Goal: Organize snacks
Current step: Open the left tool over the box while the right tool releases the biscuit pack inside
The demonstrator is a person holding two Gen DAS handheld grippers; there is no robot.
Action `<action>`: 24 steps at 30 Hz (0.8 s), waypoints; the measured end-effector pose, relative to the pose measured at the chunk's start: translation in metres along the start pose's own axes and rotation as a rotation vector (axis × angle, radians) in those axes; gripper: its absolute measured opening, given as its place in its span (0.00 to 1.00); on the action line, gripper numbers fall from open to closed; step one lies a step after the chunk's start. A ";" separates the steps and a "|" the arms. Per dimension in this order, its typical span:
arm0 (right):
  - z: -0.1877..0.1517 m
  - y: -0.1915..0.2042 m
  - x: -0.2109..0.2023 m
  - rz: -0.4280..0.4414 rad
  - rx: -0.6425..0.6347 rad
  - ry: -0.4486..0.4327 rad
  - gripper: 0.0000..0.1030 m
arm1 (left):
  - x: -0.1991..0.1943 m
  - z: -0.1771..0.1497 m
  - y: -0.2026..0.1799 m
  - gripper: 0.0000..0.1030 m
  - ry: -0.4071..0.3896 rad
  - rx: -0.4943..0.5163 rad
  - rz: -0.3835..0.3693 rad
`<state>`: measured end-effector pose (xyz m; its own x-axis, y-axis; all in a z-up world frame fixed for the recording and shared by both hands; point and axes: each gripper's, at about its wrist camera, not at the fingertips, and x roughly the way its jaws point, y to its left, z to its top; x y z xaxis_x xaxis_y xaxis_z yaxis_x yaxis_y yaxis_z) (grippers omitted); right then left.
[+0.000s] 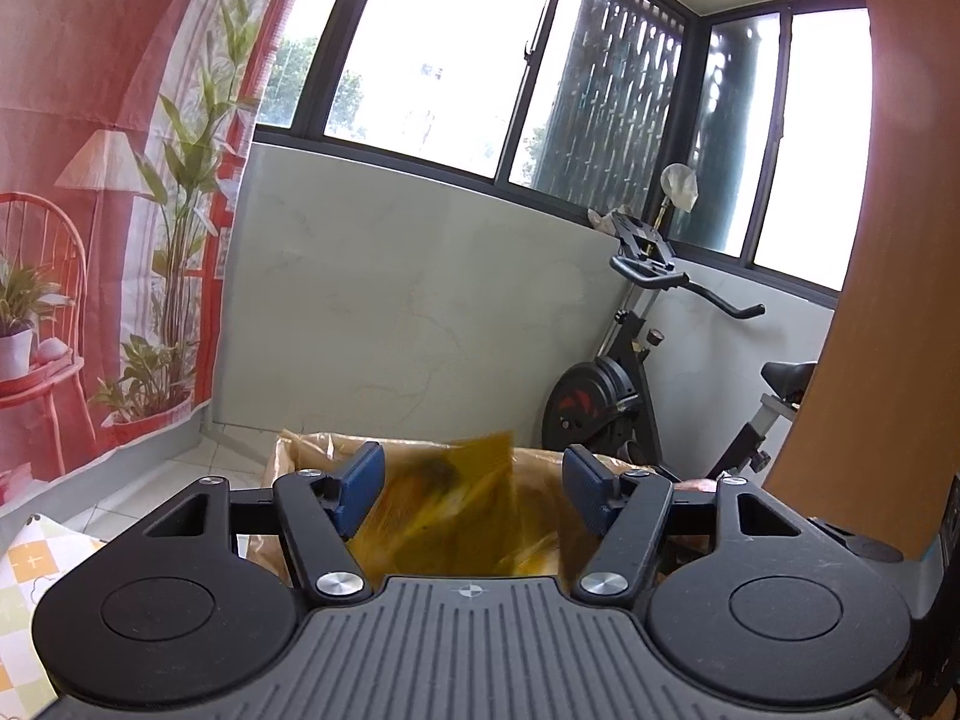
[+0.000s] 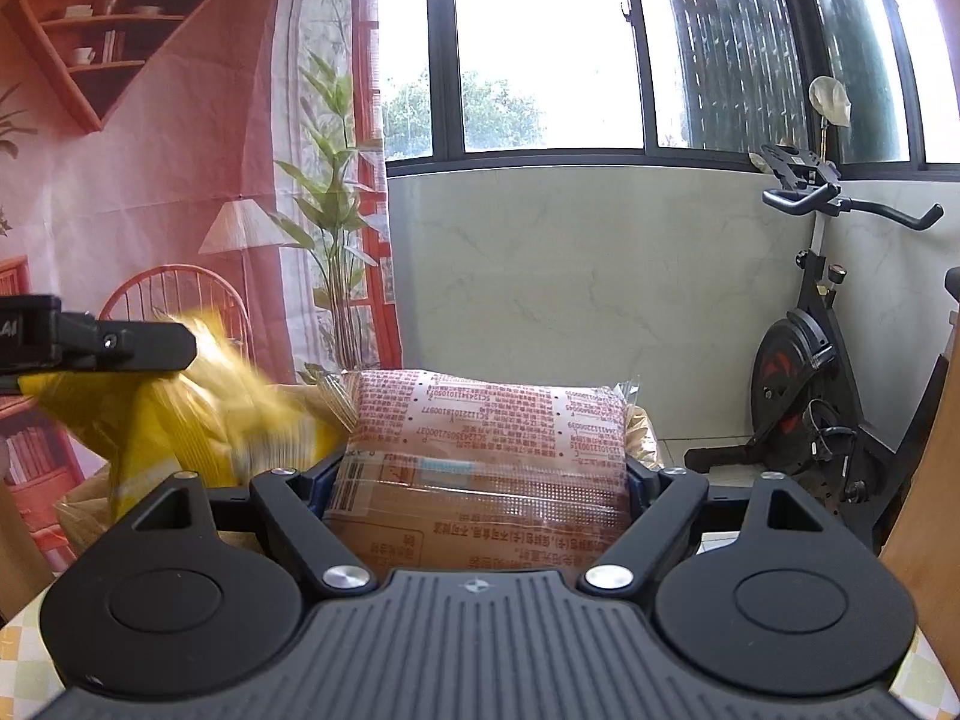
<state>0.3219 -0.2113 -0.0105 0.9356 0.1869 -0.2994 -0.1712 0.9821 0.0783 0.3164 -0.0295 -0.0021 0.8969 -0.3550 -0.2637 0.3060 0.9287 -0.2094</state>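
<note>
the yellow bag [image 1: 447, 510] is blurred. in the left wrist view it sits between the two blue pads [image 1: 360, 480] of the left gripper [image 1: 471, 489], closer to the left pad, and a gap shows between the bag and the right pad. so the jaws stand about half wide and i cannot tell if the left pad really touches the bag. below and behind the bag there is a box [image 1: 288, 450] lined with clear brownish plastic, and the bag is over its opening.

in the right wrist view the same yellow bag [image 2: 180, 414] is at the left, just under the black finger of the left gripper [image 2: 129, 345], above the plastic-lined box [image 2: 84, 510].

the red pack [image 2: 486, 450], a flat packet with red print and a barcode, fills the right gripper [image 2: 483, 483] from side to side. both fingers press on its edges, so this gripper holds the pack with jaws quite wide. the pack is held nearly level, above the box rim.

further out: a pale wall [image 2: 570, 276] under dark-framed windows [image 2: 540, 42], an exercise bike [image 2: 822, 360] at the right, a pink printed backdrop [image 2: 150, 180] at the left, and a checked cloth [image 1: 24, 588] at the lower left corner.
</note>
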 end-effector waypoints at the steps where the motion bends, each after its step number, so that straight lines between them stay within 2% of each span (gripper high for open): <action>1: -0.001 0.001 0.001 -0.004 -0.004 -0.001 0.81 | 0.002 0.001 0.000 0.66 0.002 0.002 -0.005; 10: -0.008 0.005 0.021 0.000 -0.028 0.095 0.82 | 0.009 -0.007 0.000 0.66 0.069 0.016 0.007; 17: -0.011 0.000 0.027 -0.005 0.029 0.178 0.90 | -0.001 -0.012 0.003 0.68 0.111 0.035 0.028; 24: -0.017 0.001 0.019 0.016 0.016 0.198 0.94 | -0.014 -0.018 0.012 0.68 0.145 0.021 0.058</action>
<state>0.3343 -0.2063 -0.0321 0.8536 0.2044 -0.4792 -0.1788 0.9789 0.0991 0.3016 -0.0157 -0.0181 0.8581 -0.3107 -0.4088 0.2626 0.9497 -0.1705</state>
